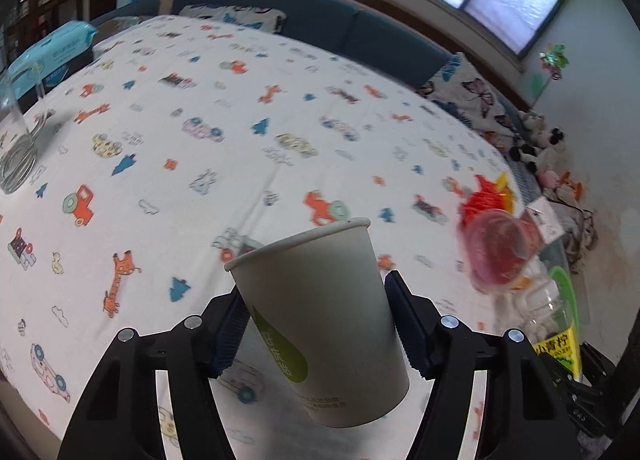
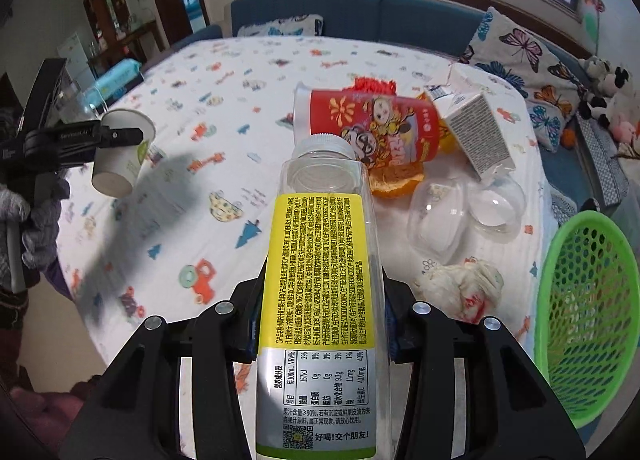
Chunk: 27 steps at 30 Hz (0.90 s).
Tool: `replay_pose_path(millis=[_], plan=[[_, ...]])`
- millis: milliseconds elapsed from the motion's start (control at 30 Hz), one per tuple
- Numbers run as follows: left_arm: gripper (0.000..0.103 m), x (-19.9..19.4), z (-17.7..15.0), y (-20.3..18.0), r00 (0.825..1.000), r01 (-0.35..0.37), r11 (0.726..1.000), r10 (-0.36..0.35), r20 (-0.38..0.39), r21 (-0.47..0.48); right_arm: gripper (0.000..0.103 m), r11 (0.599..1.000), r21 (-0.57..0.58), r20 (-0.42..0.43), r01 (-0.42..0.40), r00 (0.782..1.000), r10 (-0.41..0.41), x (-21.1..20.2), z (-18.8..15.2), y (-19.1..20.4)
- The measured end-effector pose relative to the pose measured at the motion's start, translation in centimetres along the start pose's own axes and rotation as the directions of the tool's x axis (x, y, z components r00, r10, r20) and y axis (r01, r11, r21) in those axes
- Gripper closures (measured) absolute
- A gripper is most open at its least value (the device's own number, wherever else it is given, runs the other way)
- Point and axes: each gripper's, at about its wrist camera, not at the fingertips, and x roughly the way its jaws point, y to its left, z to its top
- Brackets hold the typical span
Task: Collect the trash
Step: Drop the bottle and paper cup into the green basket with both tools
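Note:
My left gripper (image 1: 316, 324) is shut on a white paper cup (image 1: 320, 312) with a green leaf mark, held above the patterned tablecloth; the cup also shows in the right wrist view (image 2: 120, 158). My right gripper (image 2: 320, 320) is shut on a clear plastic bottle (image 2: 320, 260) with a yellow label, also seen in the left wrist view (image 1: 554, 324). Ahead of it lie a red printed cup (image 2: 368, 128) on its side, orange peel (image 2: 396, 184), a small carton (image 2: 476, 128), clear plastic shells (image 2: 464, 208) and a crumpled tissue (image 2: 464, 288). A green basket (image 2: 588, 320) stands at the right.
A glass jar (image 1: 16, 132) and a blue wet-wipe pack (image 1: 52, 56) sit at the table's far left. A blue sofa (image 2: 360, 16) with cushions runs behind the table. Stuffed toys (image 2: 604, 88) lie at the right.

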Motion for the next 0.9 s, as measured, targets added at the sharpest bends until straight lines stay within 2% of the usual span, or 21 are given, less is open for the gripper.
replay_pose_path(millis=[100, 233, 433, 533, 667, 900], plan=[[0.039, -1.3, -0.2, -2.3, 0.998, 0.060, 0.997, -0.060, 0.008, 0.055, 0.058, 1.000, 0.031, 0.039, -0.001, 0.999, 0.000, -1.9, -0.1, -0.9], [0.039, -2.2, -0.2, -6.6, 0.990, 0.143, 0.979, -0.143, -0.009, 0.144, 0.058, 0.996, 0.077, 0.072, 0.049, 0.996, -0.055, -4.2, -0.3, -3.5], [0.039, -2.1, -0.3, -13.8, 0.970, 0.242, 0.933, -0.237, -0.050, 0.265, 0.058, 0.960, 0.213, 0.063, 0.184, 0.977, -0.201, -6.5, -2.0, -11.0], [0.039, -1.6, -0.5, -17.1, 0.963, 0.269, 0.910, -0.262, -0.068, 0.314, 0.058, 0.927, 0.269, 0.036, 0.261, 0.959, -0.280, -6.7, -3.1, -14.8], [0.039, -0.8, -0.6, -20.7, 0.953, 0.303, 0.883, -0.288, -0.098, 0.358, 0.058, 0.876, 0.351, -0.041, 0.331, 0.940, -0.339, -5.3, -5.1, -20.2], [0.039, 0.6, -0.1, -25.2, 0.946, 0.324, 0.846, -0.302, -0.119, 0.424, 0.058, 0.831, 0.413, -0.149, 0.373, 0.927, -0.343, -1.2, -7.3, -25.8]])
